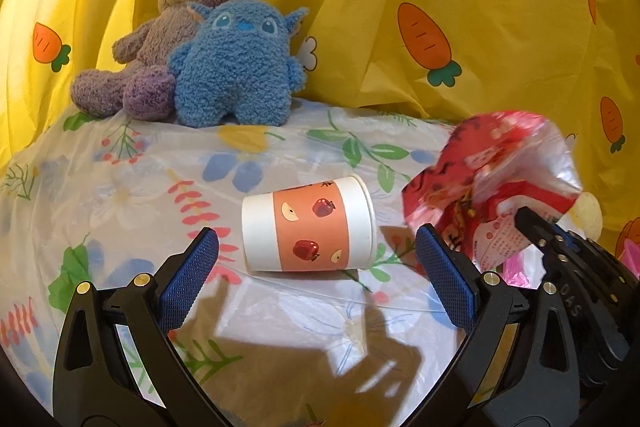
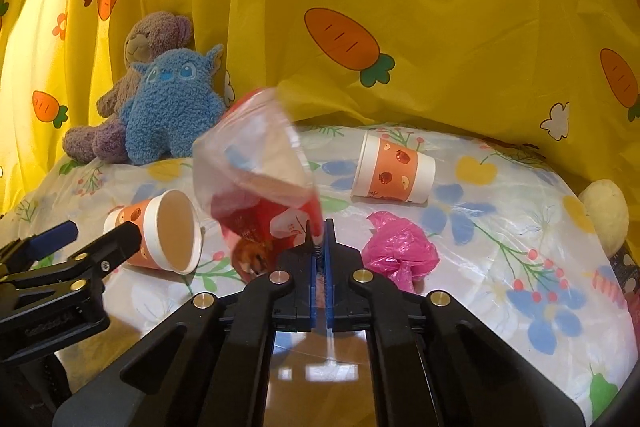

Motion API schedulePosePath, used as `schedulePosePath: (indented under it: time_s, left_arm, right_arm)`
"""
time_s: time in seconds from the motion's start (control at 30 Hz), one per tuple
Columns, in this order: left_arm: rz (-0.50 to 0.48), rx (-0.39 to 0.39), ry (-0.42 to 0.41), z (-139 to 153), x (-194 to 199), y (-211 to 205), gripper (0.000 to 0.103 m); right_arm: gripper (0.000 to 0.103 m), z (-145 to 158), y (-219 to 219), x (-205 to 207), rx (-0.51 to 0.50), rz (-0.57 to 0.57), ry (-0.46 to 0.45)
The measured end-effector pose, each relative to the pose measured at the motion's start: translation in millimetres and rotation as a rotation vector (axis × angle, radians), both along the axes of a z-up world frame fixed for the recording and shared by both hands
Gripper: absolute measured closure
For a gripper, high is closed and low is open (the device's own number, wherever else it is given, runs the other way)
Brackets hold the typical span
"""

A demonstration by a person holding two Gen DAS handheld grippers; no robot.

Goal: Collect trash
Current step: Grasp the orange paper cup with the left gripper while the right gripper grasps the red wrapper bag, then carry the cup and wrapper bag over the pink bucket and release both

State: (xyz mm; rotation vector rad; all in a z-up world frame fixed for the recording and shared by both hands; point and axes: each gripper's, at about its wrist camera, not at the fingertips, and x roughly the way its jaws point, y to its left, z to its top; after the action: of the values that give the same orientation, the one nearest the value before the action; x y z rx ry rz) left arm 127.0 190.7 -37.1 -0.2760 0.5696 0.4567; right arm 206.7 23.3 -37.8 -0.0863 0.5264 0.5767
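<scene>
So far only one piece is in hand: the right hand-held gripper [image 2: 319,227] is clamped on the wrapper [image 2: 260,183], lifted off the surface [image 2: 500,267]; the left hand-held gripper [image 1: 316,247] gapes empty before the fallen cup [image 1: 310,225]; a second cup [image 2: 394,173] and pink bag [image 2: 400,251] remain; no bin shows.

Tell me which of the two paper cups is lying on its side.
The cup before the left hand-held gripper lies sideways, mouth showing. The other cup, farther right, stands upside down.
</scene>
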Motion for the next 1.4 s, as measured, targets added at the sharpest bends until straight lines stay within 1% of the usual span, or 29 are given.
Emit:
schedulePosePath:
  time_s: [0.17, 0.43, 0.53, 0.6, 0.67, 0.7, 0.77, 0.87, 0.97, 1.07, 1.17, 1.23, 1.4]
  left_arm:
    - [0.026, 0.003, 0.043, -10, 15, 8, 0.006]
    - [0.027, -0.028, 0.068, -18, 28, 17, 0.006]
    - [0.021, -0.043, 0.077, -20, 33, 20, 0.006]
    - [0.016, -0.062, 0.079, -22, 35, 22, 0.006]
    - [0.005, -0.086, 0.081, -24, 36, 25, 0.013]
    - [-0.002, -0.100, 0.085, -26, 37, 26, 0.014]
    - [-0.013, -0.126, 0.095, -29, 39, 29, 0.023]
    - [-0.023, -0.161, 0.098, -33, 41, 32, 0.023]
    - [-0.033, -0.170, 0.084, -33, 40, 33, 0.023]
    - [-0.040, -0.156, 0.060, -30, 36, 29, 0.023]
    - [-0.065, -0.131, 0.054, -26, 31, 18, 0.023]
    - [-0.088, -0.121, 0.046, -22, 27, 7, 0.023]
    - [-0.162, -0.058, 0.001, -1, 14, -31, 0.023]
  right_arm:
    - [0.100, 16, -27, -11, 0.046, -0.050, -0.056]
    - [0.099, 33, -109, -22, 0.161, -0.247, -0.069]
    - [0.099, 34, -129, -30, 0.168, -0.290, -0.079]
    - [0.099, 31, -138, -35, 0.165, -0.298, -0.078]
    - [0.099, 29, -144, -38, 0.169, -0.301, -0.067]
    - [0.099, 27, -146, -40, 0.172, -0.299, -0.064]
    - [0.099, 26, -151, -43, 0.172, -0.301, -0.064]
    - [0.099, 25, -156, -46, 0.178, -0.306, -0.056]
    - [0.099, 24, -161, -48, 0.190, -0.318, -0.050]
    - [0.099, 27, -167, -51, 0.206, -0.324, -0.052]
    - [0.100, 31, -174, -54, 0.216, -0.334, -0.066]
    - [0.099, 33, -178, -57, 0.223, -0.342, -0.074]
    - [0.099, 32, -186, -61, 0.222, -0.358, -0.074]
